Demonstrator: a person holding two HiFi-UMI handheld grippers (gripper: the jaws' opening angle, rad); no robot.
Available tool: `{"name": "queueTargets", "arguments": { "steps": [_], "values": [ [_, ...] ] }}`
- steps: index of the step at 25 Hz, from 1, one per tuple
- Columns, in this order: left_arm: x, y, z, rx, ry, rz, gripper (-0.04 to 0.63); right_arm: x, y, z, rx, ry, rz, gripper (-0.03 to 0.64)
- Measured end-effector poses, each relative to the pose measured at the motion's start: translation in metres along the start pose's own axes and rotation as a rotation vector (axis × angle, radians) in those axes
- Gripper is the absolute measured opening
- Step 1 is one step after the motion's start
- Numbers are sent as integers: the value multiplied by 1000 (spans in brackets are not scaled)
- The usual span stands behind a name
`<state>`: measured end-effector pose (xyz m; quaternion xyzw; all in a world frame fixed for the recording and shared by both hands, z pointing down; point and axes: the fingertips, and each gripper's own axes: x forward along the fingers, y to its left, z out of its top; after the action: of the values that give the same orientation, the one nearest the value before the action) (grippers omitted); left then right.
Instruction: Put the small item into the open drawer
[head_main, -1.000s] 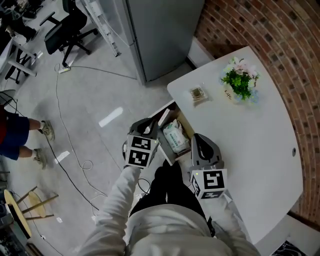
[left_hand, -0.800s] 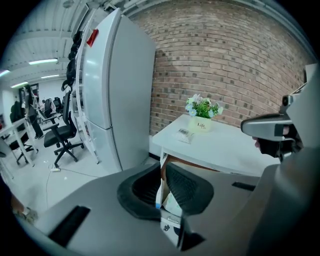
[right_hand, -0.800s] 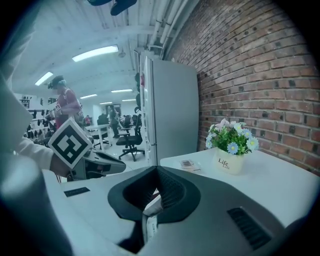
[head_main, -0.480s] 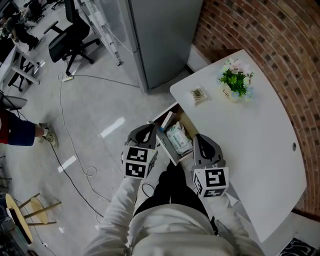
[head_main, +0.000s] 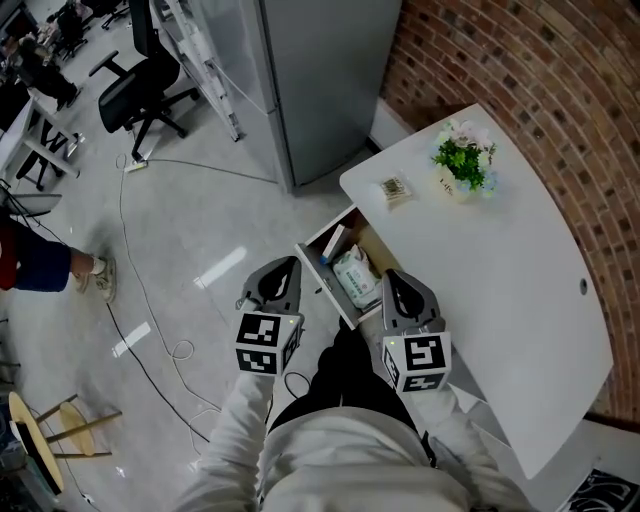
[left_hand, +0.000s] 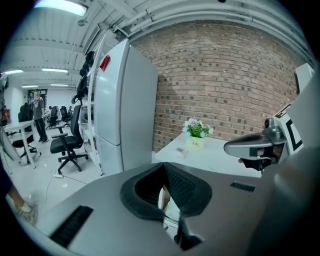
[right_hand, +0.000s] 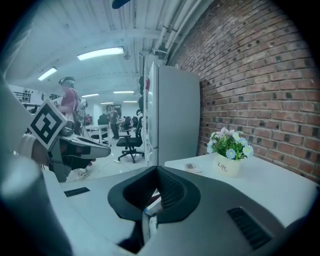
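Left gripper and right gripper are held shut and empty, flanking the open drawer's front edge, with open floor beside the left one. The small packet is seen ahead on the table.

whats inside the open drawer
A white and green packet and a slim white item lie in the drawer. Its inner part runs under the table, so anything there is hidden.

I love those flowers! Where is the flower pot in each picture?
Head view: flower pot at upper right.
Left gripper view: flower pot just right of centre.
Right gripper view: flower pot at middle right.
Shared landmark: the small packet lies just left of it in all three.
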<state>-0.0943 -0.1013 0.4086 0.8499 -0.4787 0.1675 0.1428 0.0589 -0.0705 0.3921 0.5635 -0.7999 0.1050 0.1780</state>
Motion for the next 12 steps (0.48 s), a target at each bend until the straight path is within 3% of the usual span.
{"name": "queueTargets", "arguments": {
  "steps": [12],
  "values": [
    [-39, -2, 11, 2, -88, 28, 17, -13, 14, -2, 25, -4, 41, 26]
  ]
}}
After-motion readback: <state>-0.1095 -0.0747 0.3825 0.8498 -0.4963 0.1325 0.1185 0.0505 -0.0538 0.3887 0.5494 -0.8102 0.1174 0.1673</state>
